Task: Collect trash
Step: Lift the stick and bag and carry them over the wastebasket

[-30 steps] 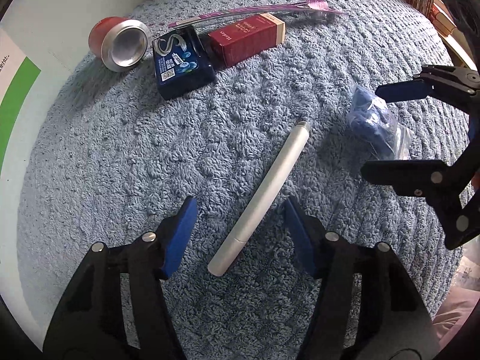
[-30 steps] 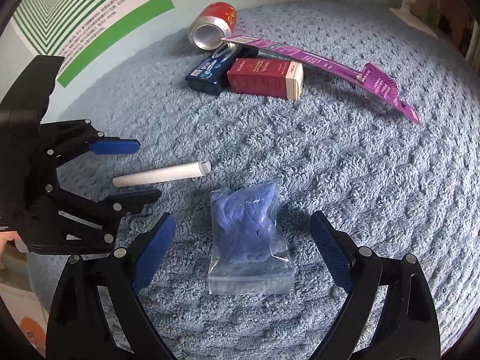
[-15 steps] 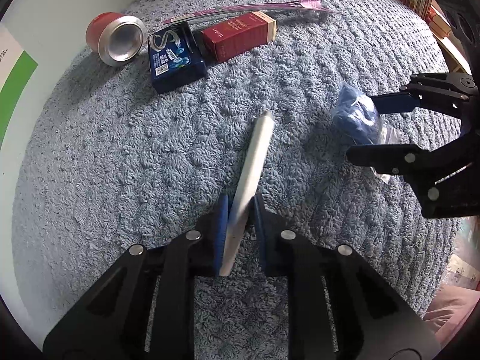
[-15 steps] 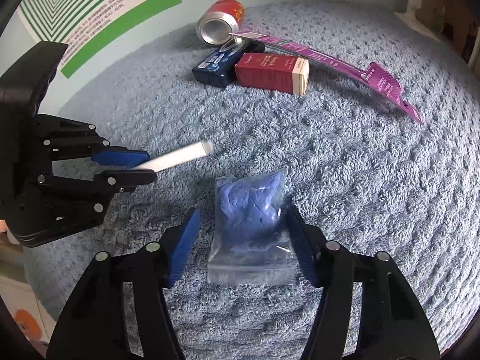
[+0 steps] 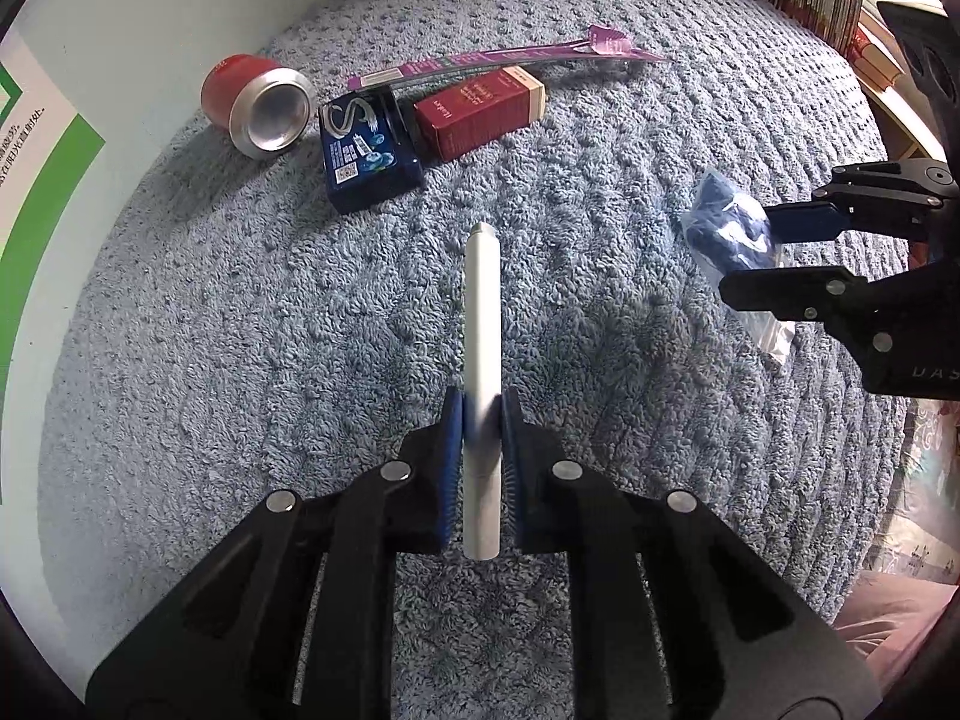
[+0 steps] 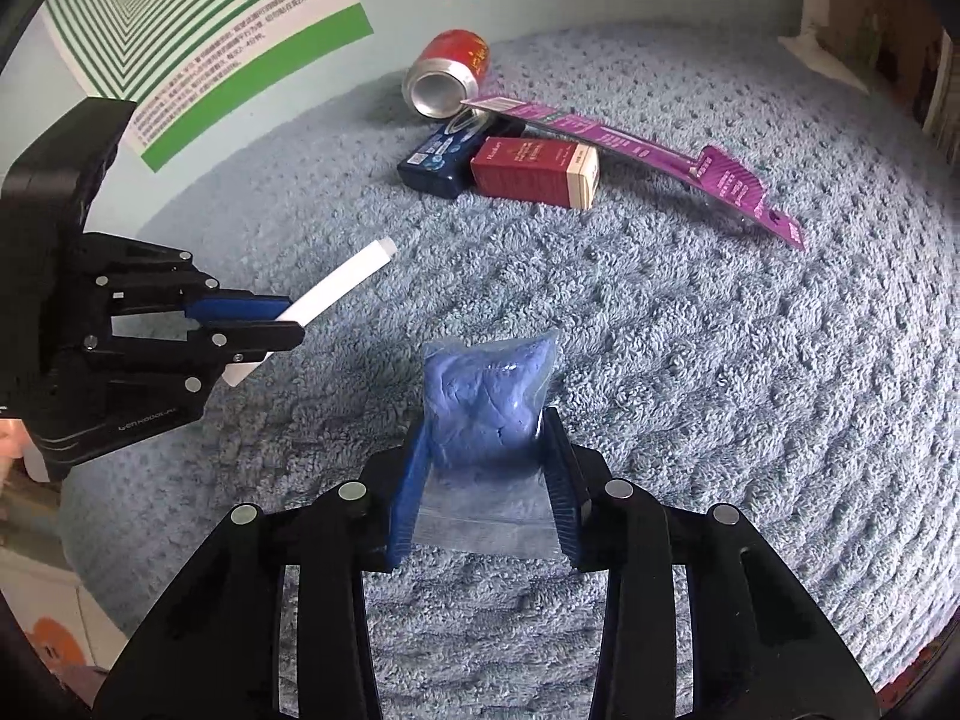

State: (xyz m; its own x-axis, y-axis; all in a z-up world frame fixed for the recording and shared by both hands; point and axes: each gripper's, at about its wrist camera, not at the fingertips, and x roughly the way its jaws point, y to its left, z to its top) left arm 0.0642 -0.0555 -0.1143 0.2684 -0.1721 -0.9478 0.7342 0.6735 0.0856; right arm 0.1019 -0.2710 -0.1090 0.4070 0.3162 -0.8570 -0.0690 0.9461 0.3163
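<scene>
My left gripper (image 5: 482, 420) is clamped tight on a white tube (image 5: 483, 324), blue pads pressing both sides near its lower end; the tube sticks out forward past the fingertips, lifted off the blue towel (image 5: 240, 330). In the right wrist view the same tube (image 6: 342, 291) angles up out of the left gripper (image 6: 282, 324). My right gripper (image 6: 486, 468) is closing on a clear bag of blue stuff (image 6: 489, 396); pads press both sides of the bag, its clear flat end sits between the fingers, blue lump bulging past the tips. From the left view that bag (image 5: 729, 234) is pinched in the right gripper (image 5: 762, 258), off to the right. Farther out on the towel: dark blue gum pack (image 5: 366, 150), red box (image 5: 480, 111) just beside it, touching. Long purple wrapper (image 5: 510, 57) lies across behind them, resting on the box. Farthest, red can (image 5: 261, 105) on its side near the wall, open end facing me. Green striped poster (image 6: 198, 18) on the wall behind.
</scene>
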